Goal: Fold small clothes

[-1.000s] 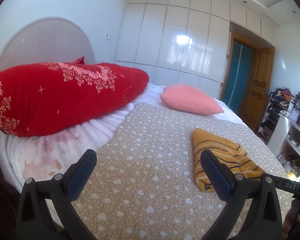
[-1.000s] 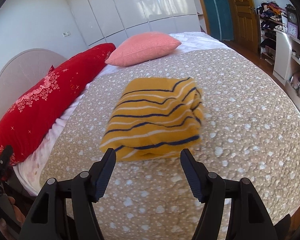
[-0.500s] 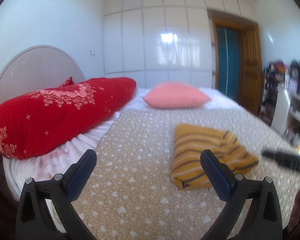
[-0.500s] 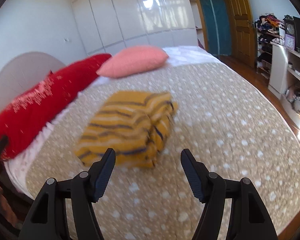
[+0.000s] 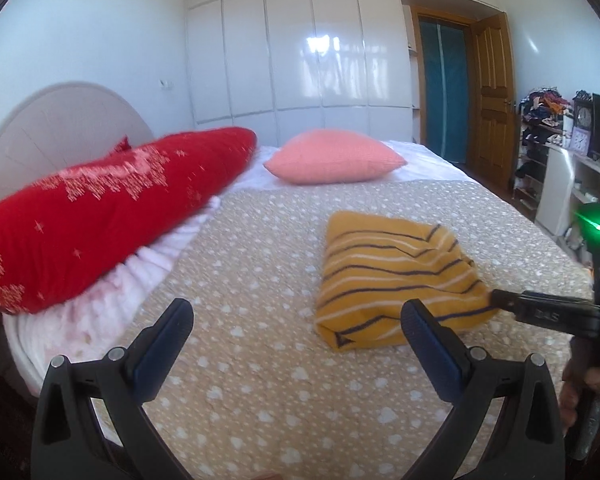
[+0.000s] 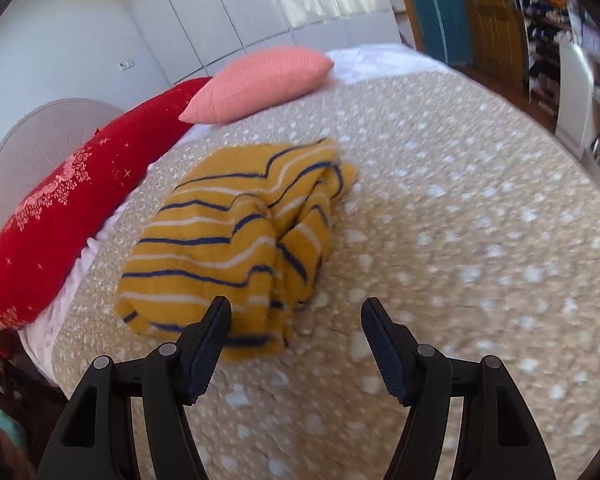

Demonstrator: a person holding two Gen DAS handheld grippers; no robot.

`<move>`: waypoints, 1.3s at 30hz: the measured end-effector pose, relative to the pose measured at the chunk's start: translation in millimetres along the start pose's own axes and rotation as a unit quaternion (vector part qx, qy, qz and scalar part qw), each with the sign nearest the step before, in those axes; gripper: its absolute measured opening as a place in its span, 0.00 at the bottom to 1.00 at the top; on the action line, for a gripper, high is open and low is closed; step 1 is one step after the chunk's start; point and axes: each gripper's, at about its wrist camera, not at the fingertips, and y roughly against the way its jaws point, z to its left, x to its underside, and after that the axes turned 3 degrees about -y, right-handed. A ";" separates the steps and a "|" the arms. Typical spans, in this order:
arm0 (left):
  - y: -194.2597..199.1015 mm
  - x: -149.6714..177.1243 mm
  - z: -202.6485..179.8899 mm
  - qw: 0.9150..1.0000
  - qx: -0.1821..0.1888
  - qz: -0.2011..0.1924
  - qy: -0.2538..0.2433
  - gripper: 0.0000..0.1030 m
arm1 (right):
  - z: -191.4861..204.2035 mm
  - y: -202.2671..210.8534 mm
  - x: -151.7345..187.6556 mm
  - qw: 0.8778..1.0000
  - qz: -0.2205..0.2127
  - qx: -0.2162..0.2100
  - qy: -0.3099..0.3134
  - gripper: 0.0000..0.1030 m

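A folded yellow garment with navy and white stripes (image 5: 392, 276) (image 6: 220, 240) lies on the beige heart-print bedspread (image 5: 252, 380) (image 6: 440, 208). Its right side is bunched into loose folds. My left gripper (image 5: 298, 334) hovers open over bare bedspread, with the garment just beyond its right finger. My right gripper (image 6: 296, 322) is open and low at the garment's near right corner; its left finger (image 6: 210, 344) overlaps the near edge, and nothing is pinched. In the left wrist view a right-gripper finger (image 5: 540, 310) reaches to the garment's right edge.
A long red embroidered pillow (image 5: 100, 216) (image 6: 56, 216) lies along the left by a round headboard (image 5: 52, 120). A pink cushion (image 5: 332, 156) (image 6: 260, 80) sits at the far end. White wardrobes, a wooden door (image 5: 492, 92) and cluttered shelves (image 5: 540, 132) stand beyond. A hand (image 5: 588, 392) grips the right gripper.
The right gripper came down and rightwards to the garment's near right corner. The left view rolled level and swung toward the garment. Both stayed open.
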 end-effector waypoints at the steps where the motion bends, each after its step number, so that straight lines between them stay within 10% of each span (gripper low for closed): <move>1: -0.4 0.5 -2.4 1.000 0.004 0.005 0.001 1.00 | -2.1 8.0 1.9 1.000 -0.005 0.011 0.010 0.71; 8: 6.7 -0.2 -16.4 1.000 0.019 0.000 -0.009 1.00 | -23.0 50.4 16.0 0.996 -0.014 0.075 0.050 0.74; 20: -4.9 11.5 -27.1 0.999 0.029 0.033 -0.029 1.00 | -21.2 39.3 43.9 0.997 0.012 0.060 0.041 0.76; 39: -76.2 78.6 -31.3 0.979 0.073 0.190 -0.009 1.00 | -19.8 8.6 72.1 0.995 0.041 0.086 0.036 0.76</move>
